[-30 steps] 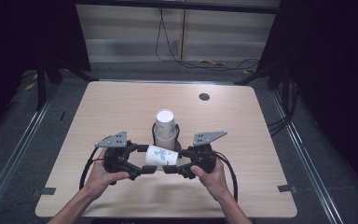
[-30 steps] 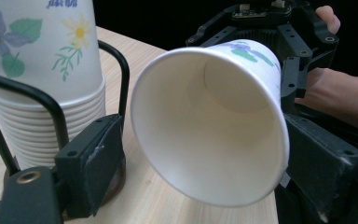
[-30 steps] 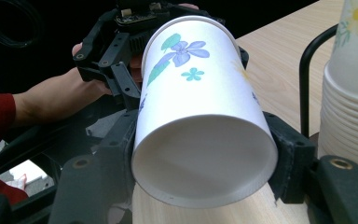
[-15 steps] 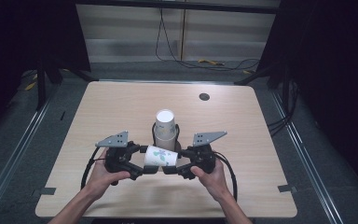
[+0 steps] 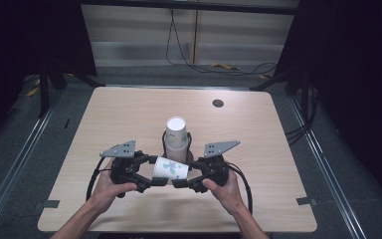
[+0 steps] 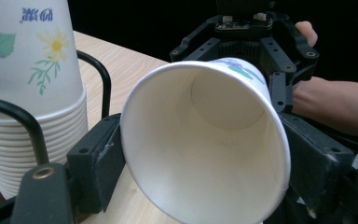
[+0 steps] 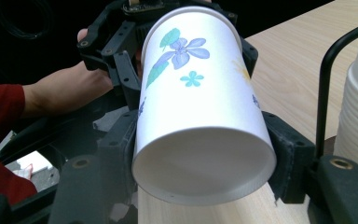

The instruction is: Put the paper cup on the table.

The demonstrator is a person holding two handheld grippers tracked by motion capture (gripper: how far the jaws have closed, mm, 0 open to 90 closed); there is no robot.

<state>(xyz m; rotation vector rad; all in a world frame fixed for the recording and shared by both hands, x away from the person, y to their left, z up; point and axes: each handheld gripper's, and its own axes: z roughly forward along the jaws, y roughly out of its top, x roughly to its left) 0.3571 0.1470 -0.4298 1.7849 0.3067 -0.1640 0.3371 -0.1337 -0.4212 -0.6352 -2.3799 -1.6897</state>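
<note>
A flowered paper cup [image 5: 171,168] lies on its side in the air between both grippers, just in front of the cup stack. My right gripper [image 7: 205,172] is shut on its base end, pads [image 7: 289,163] pressing both sides. My left gripper [image 6: 205,172] faces the cup's open mouth [image 6: 205,140]. Its jaws have just been closing, and the pads [image 6: 98,163] now touch the rim on both sides. In the high view the left gripper [image 5: 155,172] and right gripper [image 5: 184,174] point at each other, low over the table.
A tall stack of matching paper cups [image 5: 176,139] stands upside down in a black wire holder [image 6: 98,79] right behind the grippers. The wooden table [image 5: 258,129] has a round cable hole [image 5: 218,103] at the far right. Cables lie on the floor beyond.
The left gripper's jaws have drawn in around the cup's mouth. Both hands and the cup stay where they were.
</note>
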